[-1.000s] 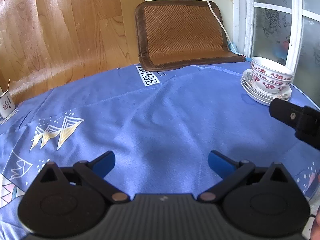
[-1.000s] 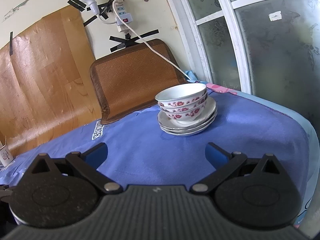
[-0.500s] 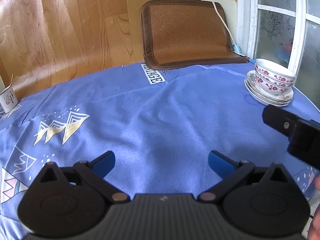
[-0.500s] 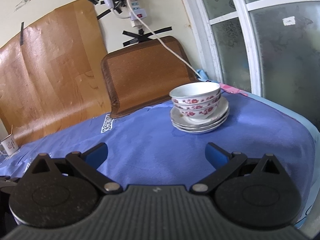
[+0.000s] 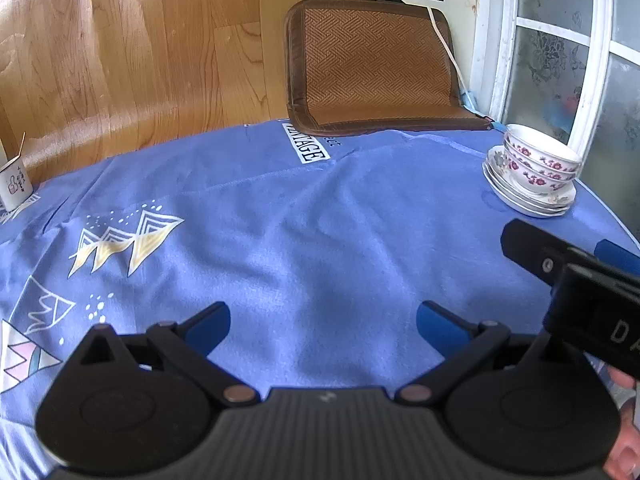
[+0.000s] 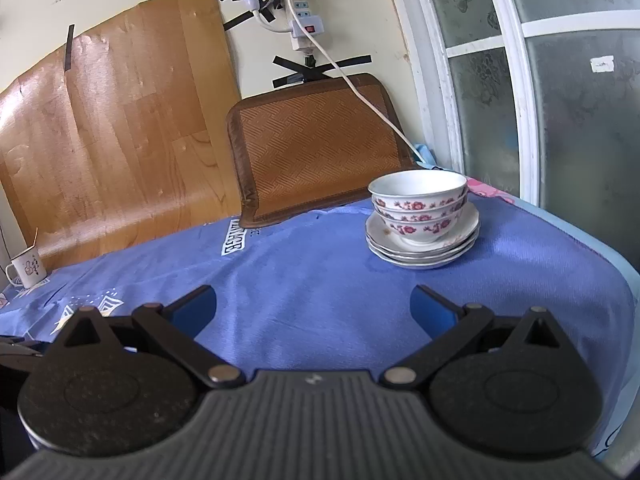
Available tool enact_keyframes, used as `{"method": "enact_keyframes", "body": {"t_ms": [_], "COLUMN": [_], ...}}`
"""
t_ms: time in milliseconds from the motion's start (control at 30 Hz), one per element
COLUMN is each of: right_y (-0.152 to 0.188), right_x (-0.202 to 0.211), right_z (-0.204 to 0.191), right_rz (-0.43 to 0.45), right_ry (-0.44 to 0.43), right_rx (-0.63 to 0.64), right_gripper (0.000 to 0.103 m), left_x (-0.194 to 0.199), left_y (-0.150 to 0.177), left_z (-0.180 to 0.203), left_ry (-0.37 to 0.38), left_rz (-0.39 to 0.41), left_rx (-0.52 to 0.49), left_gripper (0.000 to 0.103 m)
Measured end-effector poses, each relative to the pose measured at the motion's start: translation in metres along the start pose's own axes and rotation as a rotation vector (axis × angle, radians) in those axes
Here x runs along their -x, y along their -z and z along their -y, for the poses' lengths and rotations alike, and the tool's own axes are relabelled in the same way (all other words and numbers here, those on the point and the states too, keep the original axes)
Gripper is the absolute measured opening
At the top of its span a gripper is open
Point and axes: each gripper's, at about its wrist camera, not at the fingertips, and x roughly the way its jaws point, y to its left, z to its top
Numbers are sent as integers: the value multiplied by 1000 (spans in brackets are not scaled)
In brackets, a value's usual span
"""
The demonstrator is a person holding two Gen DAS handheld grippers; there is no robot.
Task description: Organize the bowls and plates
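Nested white bowls with red flowers sit on a stack of white plates at the far right of the blue tablecloth. The same stack shows in the left wrist view, bowls on plates. My left gripper is open and empty above the cloth's middle. My right gripper is open and empty, well short of the stack; its body shows in the left wrist view.
A brown woven mat leans on the wall behind the table. A white mug stands at the far left edge. A white cable hangs from a power strip. A glass door frame is on the right.
Both grippers have drawn back from the stack, which now looks smaller and farther. Both stay open and empty.
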Motion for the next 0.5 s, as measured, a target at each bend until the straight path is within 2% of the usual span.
{"method": "enact_keyframes", "body": {"t_ms": [500], "right_y": [1], "right_x": [2], "right_z": [-3], "right_rz": [-8], "right_ry": [0], "right_rx": [-7], "right_gripper": [103], "left_x": [6], "left_y": [1], "left_z": [-3], "left_ry": [-17], "left_rz": [19], "left_rx": [3], "left_gripper": [103]}}
